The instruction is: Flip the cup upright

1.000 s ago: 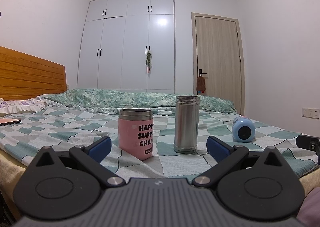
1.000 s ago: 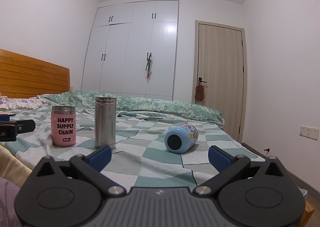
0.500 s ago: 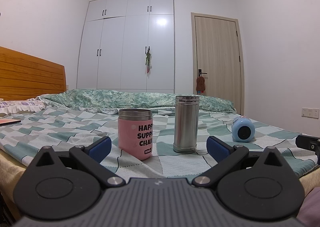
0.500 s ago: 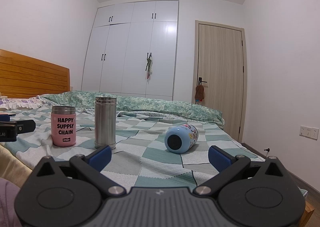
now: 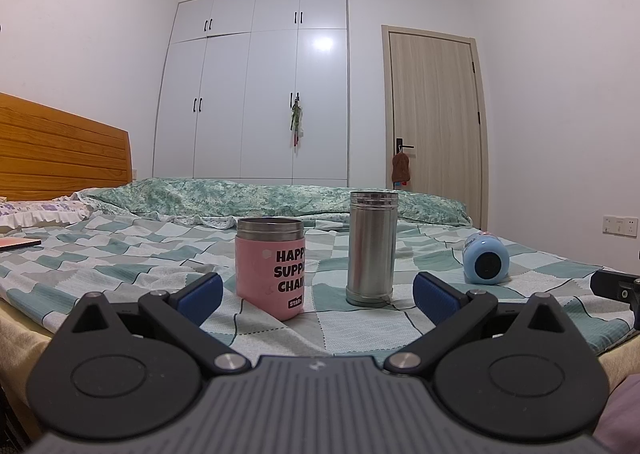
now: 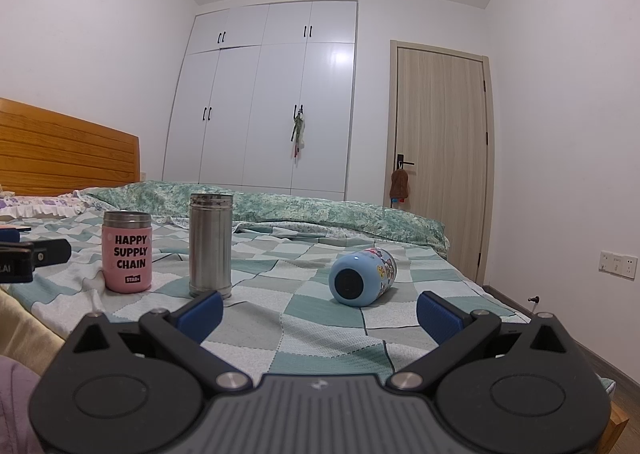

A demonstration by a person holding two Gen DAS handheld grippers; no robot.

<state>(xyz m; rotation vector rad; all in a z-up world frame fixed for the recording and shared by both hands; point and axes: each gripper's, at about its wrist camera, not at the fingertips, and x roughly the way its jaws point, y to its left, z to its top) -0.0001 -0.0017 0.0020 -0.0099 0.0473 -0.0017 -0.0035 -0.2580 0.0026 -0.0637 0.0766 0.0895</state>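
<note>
While both grippers are hovering low over the near edge of the bed (image 6: 304,330), the light blue cartoon-printed cup (image 6: 362,276) is lying on its side on the green-and-white checked bedspread (image 5: 120,254), dark round end facing the cameras. Left gripper (image 5: 316,292) is sitting with jaws wide apart, holding nothing; right gripper (image 6: 318,308) is likewise showing jaws wide apart, gripping nothing. Blue cup (image 5: 486,260) is resting well to the right of the other two vessels, apart from both. Tall brushed-steel cylindrical flask (image 5: 372,248) is standing upright near the middle of the bed. Short pink steel-rimmed tumbler lettered HAPPY SUPPLY CHAIN (image 5: 271,266) is standing upright just left of the flask, not touching it. In the right wrist view, blue cup is lying ahead of the open jaws, slightly right of centre. White wardrobe (image 6: 264,102), pale wooden door (image 6: 440,158) and orange wooden headboard (image 5: 60,154) are showing behind the bed.
</note>
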